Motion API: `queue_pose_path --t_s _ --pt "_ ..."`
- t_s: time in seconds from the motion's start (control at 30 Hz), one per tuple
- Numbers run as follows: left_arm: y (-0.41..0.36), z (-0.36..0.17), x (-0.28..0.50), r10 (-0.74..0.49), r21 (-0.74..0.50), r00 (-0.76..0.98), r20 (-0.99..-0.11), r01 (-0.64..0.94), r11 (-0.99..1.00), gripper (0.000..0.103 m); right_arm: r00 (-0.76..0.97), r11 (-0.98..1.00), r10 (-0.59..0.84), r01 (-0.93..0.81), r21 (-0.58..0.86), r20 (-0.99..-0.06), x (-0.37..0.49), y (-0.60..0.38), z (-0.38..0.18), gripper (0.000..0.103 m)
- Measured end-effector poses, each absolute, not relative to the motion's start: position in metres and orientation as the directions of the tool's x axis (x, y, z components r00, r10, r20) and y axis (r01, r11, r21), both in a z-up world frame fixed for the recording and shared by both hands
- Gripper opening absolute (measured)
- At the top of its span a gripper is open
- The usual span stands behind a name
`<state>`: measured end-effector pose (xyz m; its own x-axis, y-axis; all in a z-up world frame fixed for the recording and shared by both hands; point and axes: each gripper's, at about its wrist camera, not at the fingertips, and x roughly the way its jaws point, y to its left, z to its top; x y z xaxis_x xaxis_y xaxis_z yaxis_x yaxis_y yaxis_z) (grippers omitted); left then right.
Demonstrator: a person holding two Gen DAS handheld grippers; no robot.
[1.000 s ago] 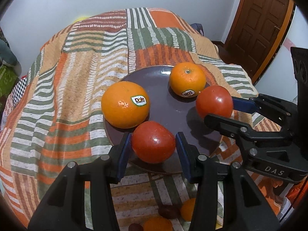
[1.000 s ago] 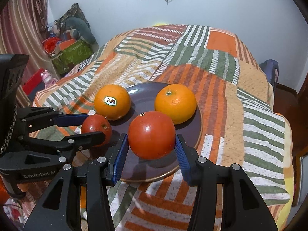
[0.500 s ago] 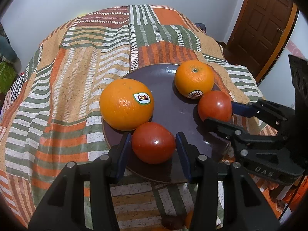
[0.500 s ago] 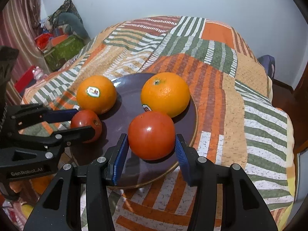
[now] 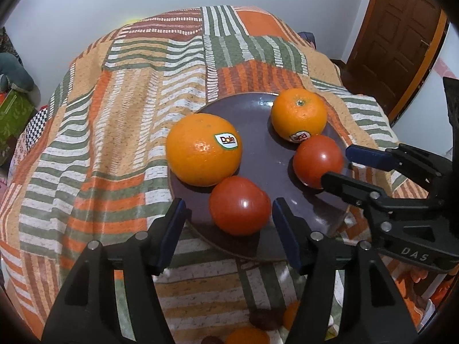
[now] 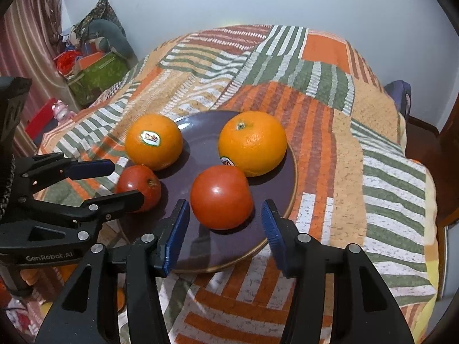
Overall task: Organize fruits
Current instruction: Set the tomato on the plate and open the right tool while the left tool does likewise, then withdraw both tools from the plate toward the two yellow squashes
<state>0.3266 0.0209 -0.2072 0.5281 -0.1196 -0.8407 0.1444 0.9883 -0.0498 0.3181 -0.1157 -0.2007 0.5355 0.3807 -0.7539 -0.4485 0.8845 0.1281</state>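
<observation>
A dark purple plate [image 5: 258,114] [image 6: 200,123] lies on the striped bedspread. It holds two oranges and two red tomatoes. In the left wrist view my left gripper [image 5: 228,220] is open, its pads apart from the near tomato [image 5: 239,205], which rests on the plate beside the Dole orange [image 5: 203,149]. In the right wrist view my right gripper [image 6: 225,215] is open around the other tomato [image 6: 221,196], which sits on the plate against the second orange [image 6: 252,143]. Each gripper also shows in the other's view, the right one [image 5: 338,166] and the left one [image 6: 126,180].
The patchwork bedspread [image 5: 129,114] covers the bed around the plate. More fruit lies low by the bed's near edge [image 5: 258,326]. A brown door [image 5: 401,37] stands at the right. Boxes and clutter [image 6: 91,68] sit on the floor at the left.
Both grippers held their tomatoes, lowered them onto the plate, then opened. The pads now stand apart from the fruit and both grippers have drawn back slightly.
</observation>
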Motion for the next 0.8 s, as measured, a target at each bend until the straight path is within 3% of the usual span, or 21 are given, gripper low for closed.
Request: queue_pose_path --t_s 0.37,0.8 --pt "0.04 -0.17 0.27 -0.088 -0.02 0.587 -0.805 0.122 0.992 0.068 0.57 0.889 0.391 -0.437 0.137 -0.722 0.275 -0.126 -0.165 0.052" --pt "0.064 -0.177 0.181 -0.068 -0.024 0.523 -0.849 0.091 0.996 0.068 0.573 0.879 0.401 -0.46 0.125 -0.715 0.188 -0.133 -0.151 0.056"
